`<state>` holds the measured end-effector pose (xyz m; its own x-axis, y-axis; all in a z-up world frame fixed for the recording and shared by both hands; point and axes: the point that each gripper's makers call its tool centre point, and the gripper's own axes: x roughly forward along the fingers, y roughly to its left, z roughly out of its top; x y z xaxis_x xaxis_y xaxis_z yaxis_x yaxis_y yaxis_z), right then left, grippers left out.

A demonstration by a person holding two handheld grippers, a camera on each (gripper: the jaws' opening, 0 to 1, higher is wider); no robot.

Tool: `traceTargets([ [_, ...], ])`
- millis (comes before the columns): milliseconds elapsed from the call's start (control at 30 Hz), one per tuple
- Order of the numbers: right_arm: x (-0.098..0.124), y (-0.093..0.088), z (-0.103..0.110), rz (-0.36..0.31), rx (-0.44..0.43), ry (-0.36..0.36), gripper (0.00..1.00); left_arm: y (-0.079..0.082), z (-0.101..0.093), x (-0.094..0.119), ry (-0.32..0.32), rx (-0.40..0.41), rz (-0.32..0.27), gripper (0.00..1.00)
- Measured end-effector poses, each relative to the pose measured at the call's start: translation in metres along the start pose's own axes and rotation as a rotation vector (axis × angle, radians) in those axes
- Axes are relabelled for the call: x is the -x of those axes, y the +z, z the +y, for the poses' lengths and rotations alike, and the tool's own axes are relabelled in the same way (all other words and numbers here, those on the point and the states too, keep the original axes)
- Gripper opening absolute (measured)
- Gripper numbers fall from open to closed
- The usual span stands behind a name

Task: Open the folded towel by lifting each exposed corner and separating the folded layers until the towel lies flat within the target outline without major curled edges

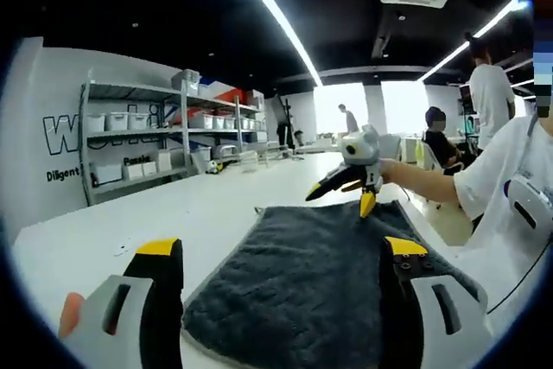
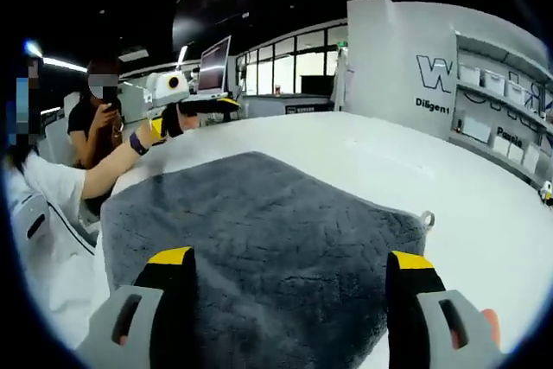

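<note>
A dark grey plush towel (image 1: 302, 283) lies on the white table (image 1: 233, 192), still several layers thick, with a small hanging loop (image 2: 425, 218) at one corner. My left gripper (image 1: 282, 252) is open, its yellow-tipped jaws straddling the towel's near edge. Across the towel, my right gripper (image 1: 348, 192) hovers at the far edge with its jaws spread. In the right gripper view the towel (image 2: 259, 239) spreads out ahead, the right gripper (image 2: 290, 258) stands open over its near edge, and the left gripper (image 2: 197, 110) is beyond the far edge in a hand.
Metal shelves (image 1: 130, 123) with white bins line the lettered wall. The person holding the grippers wears white (image 1: 510, 187) at the table's side. A seated person (image 2: 99, 118) and a monitor (image 2: 214, 65) are behind. Bare tabletop (image 2: 389, 162) surrounds the towel.
</note>
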<state>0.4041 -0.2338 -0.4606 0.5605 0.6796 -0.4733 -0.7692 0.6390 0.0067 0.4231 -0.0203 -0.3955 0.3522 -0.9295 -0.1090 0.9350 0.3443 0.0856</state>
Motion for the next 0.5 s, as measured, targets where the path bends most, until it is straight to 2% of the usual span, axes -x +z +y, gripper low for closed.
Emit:
traceTargets([
  [100,0.006,0.001,0.011,0.004,-0.079,0.038,0.93,-0.008,0.001,0.0,0.006,-0.02,0.041,0.93],
  [133,0.009,0.001,0.016,0.002,-0.086,0.062,0.93,-0.009,0.002,0.0,0.009,-0.024,0.045,0.93],
  [233,0.02,-0.005,0.029,0.006,-0.085,0.072,0.92,-0.012,0.001,0.001,0.002,-0.019,0.047,0.93],
  [367,0.041,-0.017,0.038,0.006,-0.068,0.025,0.92,-0.015,0.004,0.002,0.013,-0.015,0.056,0.93],
  [500,0.061,-0.042,0.048,0.074,-0.029,-0.053,0.9,-0.017,0.009,0.004,0.025,-0.01,0.063,0.92],
])
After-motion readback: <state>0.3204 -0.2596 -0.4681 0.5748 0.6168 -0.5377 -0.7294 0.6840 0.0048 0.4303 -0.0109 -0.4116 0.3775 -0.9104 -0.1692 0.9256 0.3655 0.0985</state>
